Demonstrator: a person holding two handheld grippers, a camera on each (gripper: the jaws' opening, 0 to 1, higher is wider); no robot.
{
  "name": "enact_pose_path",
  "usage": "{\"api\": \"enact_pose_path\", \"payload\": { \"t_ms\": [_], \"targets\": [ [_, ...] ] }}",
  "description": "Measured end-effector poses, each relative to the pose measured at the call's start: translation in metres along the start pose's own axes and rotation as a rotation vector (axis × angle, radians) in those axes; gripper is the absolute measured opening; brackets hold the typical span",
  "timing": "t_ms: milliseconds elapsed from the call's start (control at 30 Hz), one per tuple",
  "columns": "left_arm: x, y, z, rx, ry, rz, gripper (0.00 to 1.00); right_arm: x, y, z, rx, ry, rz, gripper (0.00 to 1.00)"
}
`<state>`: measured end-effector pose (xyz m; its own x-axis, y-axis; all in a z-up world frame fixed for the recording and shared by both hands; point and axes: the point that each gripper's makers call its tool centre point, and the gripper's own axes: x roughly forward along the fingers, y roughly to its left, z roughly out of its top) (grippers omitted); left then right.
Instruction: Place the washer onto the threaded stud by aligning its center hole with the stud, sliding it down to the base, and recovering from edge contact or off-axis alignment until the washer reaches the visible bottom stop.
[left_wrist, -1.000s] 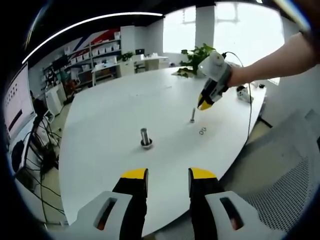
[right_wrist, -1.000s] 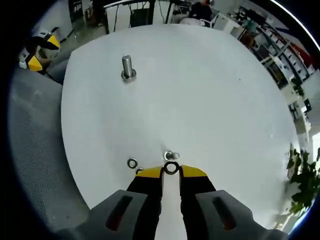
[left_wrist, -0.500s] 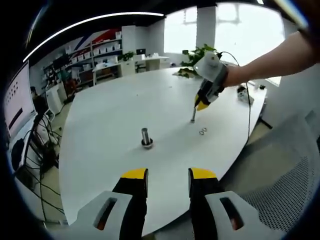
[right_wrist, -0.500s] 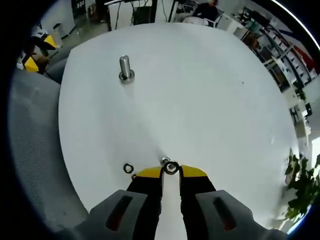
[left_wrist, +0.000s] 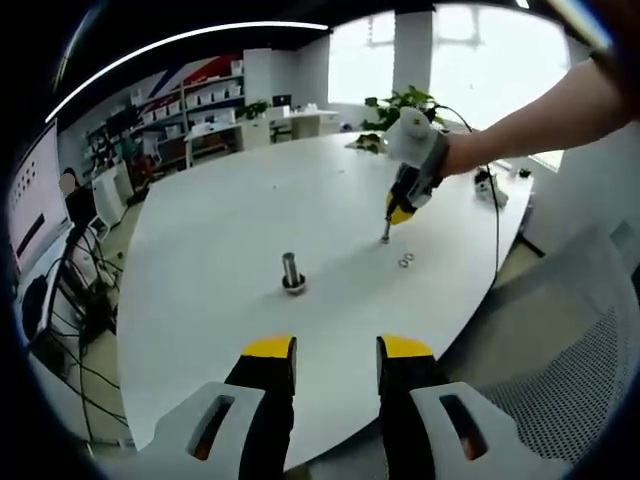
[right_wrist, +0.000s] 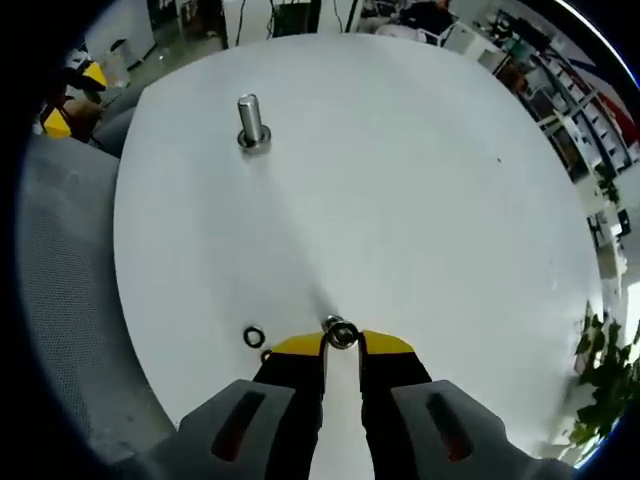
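**A:** Where is the washer?

**B:** In the right gripper view, the washer sits pinched between the yellow tips of the right gripper, whose fingers are drawn close on either side of the ring. The top of the threaded stud shows just past the washer, touching or nearly so; I cannot tell if the hole is already over the stud.

**A:** How does that look from the other side?

**B:** In the left gripper view, the right gripper comes in on a person's forearm, tips pointing down at the thin upright stud on the white surface. Its tips sit right at the stud's top. The washer itself is too small to make out there.

**A:** Anything else lying about?

**B:** Two loose washers rest on the surface just beside the stud; in the right gripper view they are the dark rings left of the fingers. A thicker bolt stands upright on its own base, well apart from the stud, also seen in the right gripper view.

**A:** And the left gripper?

**B:** The left gripper hangs over the near edge of the surface, fingers spread with a clear gap, holding nothing.
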<state>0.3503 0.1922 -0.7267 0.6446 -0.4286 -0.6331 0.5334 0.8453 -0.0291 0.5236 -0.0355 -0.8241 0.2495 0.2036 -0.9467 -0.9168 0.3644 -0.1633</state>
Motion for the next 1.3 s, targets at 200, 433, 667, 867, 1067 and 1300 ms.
{"api": "enact_pose_path", "payload": {
  "t_ms": [200, 433, 667, 867, 1067, 1300],
  "targets": [
    [0.0, 0.0, -0.002, 0.0, 0.009, -0.001, 0.3, 0.009, 0.0, 0.001, 0.025, 0.009, 0.022, 0.14],
    [0.001, 0.0, -0.003, -0.002, 0.018, 0.001, 0.3, 0.023, 0.003, -0.005, 0.041, 0.03, 0.05, 0.14],
    [0.001, 0.0, -0.006, 0.001, 0.032, 0.004, 0.3, 0.034, 0.007, -0.006, 0.048, 0.044, 0.072, 0.14],
    [0.002, 0.001, -0.007, -0.001, 0.038, 0.007, 0.29, 0.036, 0.013, -0.006, 0.03, 0.055, 0.084, 0.14],
    [0.002, 0.002, -0.007, -0.003, 0.039, 0.01, 0.29, 0.035, 0.012, -0.005, 0.054, 0.051, 0.097, 0.14],
    [0.001, 0.004, -0.006, -0.006, 0.034, 0.016, 0.29, 0.032, 0.016, -0.009, 0.071, 0.05, 0.107, 0.16]
  ]
}}
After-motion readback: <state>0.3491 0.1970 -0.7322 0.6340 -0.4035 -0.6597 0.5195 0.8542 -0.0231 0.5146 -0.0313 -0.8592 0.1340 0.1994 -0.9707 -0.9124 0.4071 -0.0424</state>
